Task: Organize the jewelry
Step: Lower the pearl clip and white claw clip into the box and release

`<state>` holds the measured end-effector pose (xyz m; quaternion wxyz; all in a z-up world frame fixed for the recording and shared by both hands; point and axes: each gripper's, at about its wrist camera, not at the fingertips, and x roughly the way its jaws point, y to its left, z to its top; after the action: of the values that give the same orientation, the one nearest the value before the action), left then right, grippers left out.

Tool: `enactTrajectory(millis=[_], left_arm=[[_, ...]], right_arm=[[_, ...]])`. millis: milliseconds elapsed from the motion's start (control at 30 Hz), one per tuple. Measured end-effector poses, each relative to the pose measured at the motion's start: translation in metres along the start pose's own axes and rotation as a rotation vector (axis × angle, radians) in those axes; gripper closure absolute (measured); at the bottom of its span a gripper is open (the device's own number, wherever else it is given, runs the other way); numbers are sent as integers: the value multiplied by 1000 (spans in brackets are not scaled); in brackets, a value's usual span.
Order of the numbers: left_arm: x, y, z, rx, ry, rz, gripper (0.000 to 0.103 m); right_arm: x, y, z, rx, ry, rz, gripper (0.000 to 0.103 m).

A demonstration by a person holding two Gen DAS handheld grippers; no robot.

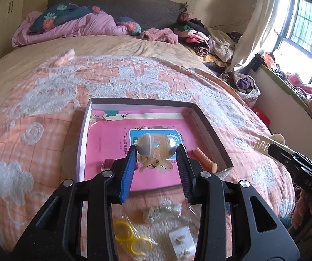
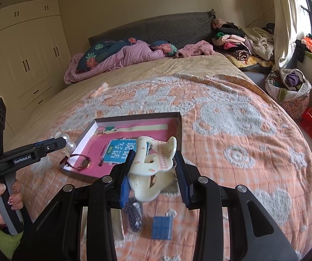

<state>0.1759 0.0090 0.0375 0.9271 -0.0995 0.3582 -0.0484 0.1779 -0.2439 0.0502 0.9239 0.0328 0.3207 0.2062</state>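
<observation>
Right wrist: cream claw clip [image 2: 153,169], pink-checked band, between jaws.

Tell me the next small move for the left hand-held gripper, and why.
Probably lower it and open: the left hand-held gripper holds the pearl hair clip right over the pink-lined box, so releasing should drop it inside beside the bracelet.

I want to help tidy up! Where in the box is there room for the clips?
The box is bare pink along its left wall and the far middle, below the cream strip. The near end is crowded: a bracelet in one corner, an orange comb by the right wall. Both tongs hold clips.
</observation>
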Motion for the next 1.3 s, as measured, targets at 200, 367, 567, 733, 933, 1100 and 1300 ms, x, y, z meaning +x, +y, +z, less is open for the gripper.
enactTrajectory(millis=[200,367,567,733,933,1100,1300], left_arm=[[24,3,6,-5,30,14,74],[42,4,9,-1,54,18,74],[61,4,11,7,80,28,74],[73,6,11,3,99,32,74],[89,8,9,6,128,39,74],[98,10,6,6,149,48,74],[103,12,4,5,159,62,74]], right_arm=[[23,-1,13,-7,7,-3,68],[45,-1,23,-18,22,-7,68],[71,-3,30,-20,43,-13,68],[92,-5,31,-21,69,-18,68],[117,-7,32,-17,107,-28,68],[134,-12,26,-11,142,-36,68],[143,-14,18,-3,169,-40,68]])
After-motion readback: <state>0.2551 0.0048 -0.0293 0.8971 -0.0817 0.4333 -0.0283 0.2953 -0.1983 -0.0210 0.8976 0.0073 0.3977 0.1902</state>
